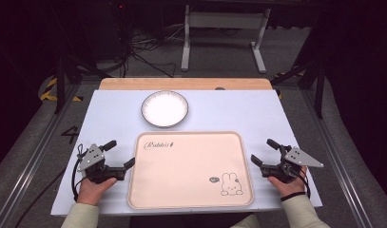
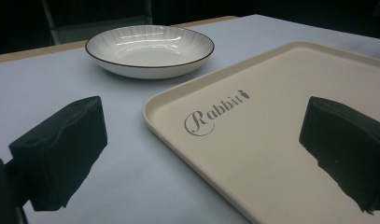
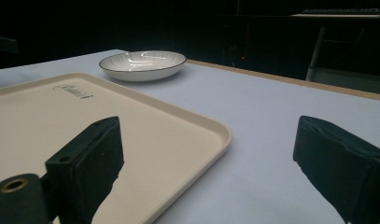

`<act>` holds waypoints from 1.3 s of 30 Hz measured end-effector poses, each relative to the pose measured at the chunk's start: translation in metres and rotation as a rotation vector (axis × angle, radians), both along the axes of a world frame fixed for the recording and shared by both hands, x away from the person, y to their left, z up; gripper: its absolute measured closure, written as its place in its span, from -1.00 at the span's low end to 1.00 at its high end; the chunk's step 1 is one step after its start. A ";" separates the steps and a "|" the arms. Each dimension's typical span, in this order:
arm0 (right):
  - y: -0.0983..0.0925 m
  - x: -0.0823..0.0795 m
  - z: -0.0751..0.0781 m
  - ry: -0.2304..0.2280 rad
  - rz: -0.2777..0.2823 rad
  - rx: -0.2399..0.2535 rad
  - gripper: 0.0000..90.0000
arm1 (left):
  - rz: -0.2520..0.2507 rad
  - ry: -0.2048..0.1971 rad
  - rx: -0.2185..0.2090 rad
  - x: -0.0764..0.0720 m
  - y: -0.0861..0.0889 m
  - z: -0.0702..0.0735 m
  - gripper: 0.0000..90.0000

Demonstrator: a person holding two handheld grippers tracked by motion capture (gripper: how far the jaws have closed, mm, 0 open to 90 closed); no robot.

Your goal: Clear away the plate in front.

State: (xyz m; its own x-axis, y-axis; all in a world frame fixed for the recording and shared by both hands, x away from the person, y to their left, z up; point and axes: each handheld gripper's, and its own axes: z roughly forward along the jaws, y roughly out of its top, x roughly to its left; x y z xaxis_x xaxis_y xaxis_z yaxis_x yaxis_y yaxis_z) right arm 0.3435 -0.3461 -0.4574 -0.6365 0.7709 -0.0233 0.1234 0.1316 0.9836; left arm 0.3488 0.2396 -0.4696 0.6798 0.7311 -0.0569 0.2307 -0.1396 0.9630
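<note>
Tray (image 1: pixel 191 168) sits front and centre in my high view, a cream rectangle with a "Rabbit" script at its far left corner and a small rabbit drawing near its near right corner. It lies flat on the pale blue table (image 1: pixel 110 114), and beyond its far edge, close to it but apart, stands a white bowl (image 1: pixel 164 109) with a dark rim. My left gripper (image 1: pixel 120 154) rests on the table just beside the tray's left edge, its jaws spread wide and empty, one tip close to the rim. My right gripper (image 1: pixel 262 151) mirrors it at the tray's right edge, jaws also wide, gripping nothing. Both hands hold the grippers low near the table's front.

Moving to the left gripper view, I see the two black jaws far apart at the bottom corners. The tray's (image 2: pixel 271 140) rounded corner and its raised rim run between them, so one jaw stands over bare table and the other over the tray's surface. I cannot tell whether that jaw touches the tray. The bowl (image 2: pixel 149 50) stands beyond, empty, with fine ribbed lines inside.

From the right gripper view, the jaws again stand wide with nothing clamped. The tray's (image 3: pixel 85 121) corner lies in front of one jaw, the other over blue table (image 3: pixel 271 121). The bowl (image 3: pixel 142 64) shows farther off, past the tray.
</note>
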 end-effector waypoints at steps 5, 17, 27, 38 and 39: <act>0.001 0.000 0.000 0.000 0.001 -0.005 -0.78 | 0.007 0.024 -0.029 0.002 0.004 0.000 -0.97; 0.001 0.000 0.000 0.007 -0.004 -0.004 -0.77 | 0.026 -0.016 -0.053 0.003 0.002 0.029 -0.90; 0.000 0.001 0.000 0.013 -0.006 -0.003 -0.77 | 0.000 -0.015 -0.087 0.014 -0.004 0.043 -0.88; 0.001 0.001 0.000 0.013 -0.002 -0.006 -0.78 | -0.029 -0.013 -0.102 0.026 -0.016 0.053 -0.82; 0.001 0.001 0.000 0.015 -0.001 -0.007 -0.78 | -0.035 -0.014 -0.097 0.028 -0.017 0.055 -0.79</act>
